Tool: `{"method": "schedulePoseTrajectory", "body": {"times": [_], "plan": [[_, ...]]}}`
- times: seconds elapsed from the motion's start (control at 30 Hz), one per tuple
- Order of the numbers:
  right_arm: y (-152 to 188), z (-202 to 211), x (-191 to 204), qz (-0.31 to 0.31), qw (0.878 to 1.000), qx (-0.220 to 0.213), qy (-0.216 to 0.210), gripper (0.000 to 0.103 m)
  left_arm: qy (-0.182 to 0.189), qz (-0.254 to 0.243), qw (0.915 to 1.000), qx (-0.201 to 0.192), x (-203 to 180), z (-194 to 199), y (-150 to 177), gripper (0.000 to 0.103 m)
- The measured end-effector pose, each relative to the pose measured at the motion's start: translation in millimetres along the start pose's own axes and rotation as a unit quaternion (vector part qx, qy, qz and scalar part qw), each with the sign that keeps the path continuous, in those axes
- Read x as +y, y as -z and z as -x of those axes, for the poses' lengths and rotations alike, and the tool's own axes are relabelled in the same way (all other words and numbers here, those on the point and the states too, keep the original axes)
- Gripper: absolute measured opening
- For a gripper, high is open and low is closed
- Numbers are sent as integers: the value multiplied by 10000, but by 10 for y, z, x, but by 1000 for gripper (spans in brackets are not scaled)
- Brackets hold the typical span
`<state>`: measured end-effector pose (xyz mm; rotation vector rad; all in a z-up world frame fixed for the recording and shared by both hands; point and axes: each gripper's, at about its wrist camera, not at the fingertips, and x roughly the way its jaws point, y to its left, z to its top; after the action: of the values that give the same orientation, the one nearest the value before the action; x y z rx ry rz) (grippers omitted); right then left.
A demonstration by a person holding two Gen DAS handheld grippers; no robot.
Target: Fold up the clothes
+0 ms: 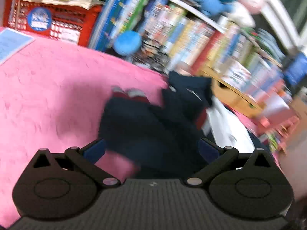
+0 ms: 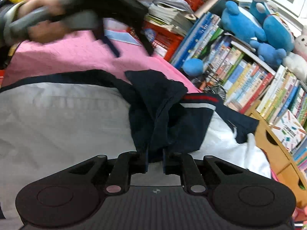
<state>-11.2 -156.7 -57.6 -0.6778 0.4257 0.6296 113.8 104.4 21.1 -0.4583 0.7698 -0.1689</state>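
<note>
Your right gripper (image 2: 155,162) pinches the navy sleeve (image 2: 153,118) between nearly closed jaws; your left gripper (image 1: 151,149) gapes open over the jacket (image 1: 142,130). Lay the fold flat ahead before letting go.

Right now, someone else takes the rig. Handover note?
Left gripper: jaws wide open, navy cloth lying loose between them, nothing pinched.
Right gripper: jaws nearly closed with a fold of the navy sleeve between the pads; whether they still press on it is unclear.
The jacket, white body with navy sleeves and a red and grey stripe, lies on the pink blanket beside the bookshelf.
Done: sleeve drawn in over the body, bunched rather than flat.
Left: smooth that sleeve, fold the body, square it up. The left wrist view is blurred, so check again before gripping.
</note>
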Motion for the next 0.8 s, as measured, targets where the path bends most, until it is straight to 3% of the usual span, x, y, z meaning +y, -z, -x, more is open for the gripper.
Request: {"method": "schedulePoseTrajectory", "body": {"times": [0.1,0.17,0.27,0.4,0.6,0.7,0.8], "plan": [[25,-9,65,80,9999,-55,-93,22,-171,240,9988,402,-41,-329,-254,103],[44,-17,105,183,9997,-76,-110,30,-637,-19,9966,521,-140,-547,-325,103],[60,-31,151,279,9995,-110,-98,32,-1529,-249,9852,739,-337,-924,-370,103],[63,-48,112,214,9995,-161,-141,34,-1684,207,9788,1148,-323,-1189,-384,103],[98,-58,51,6,9995,-237,-205,40,-1312,530,9854,949,-300,-1129,-486,103],[84,-79,39,-38,9996,-233,-168,45,-1913,208,9712,1401,-404,-1446,-532,103],[67,-92,46,-47,9997,-207,-131,48,-1998,11,9708,1328,-547,-1523,-571,103]]}}
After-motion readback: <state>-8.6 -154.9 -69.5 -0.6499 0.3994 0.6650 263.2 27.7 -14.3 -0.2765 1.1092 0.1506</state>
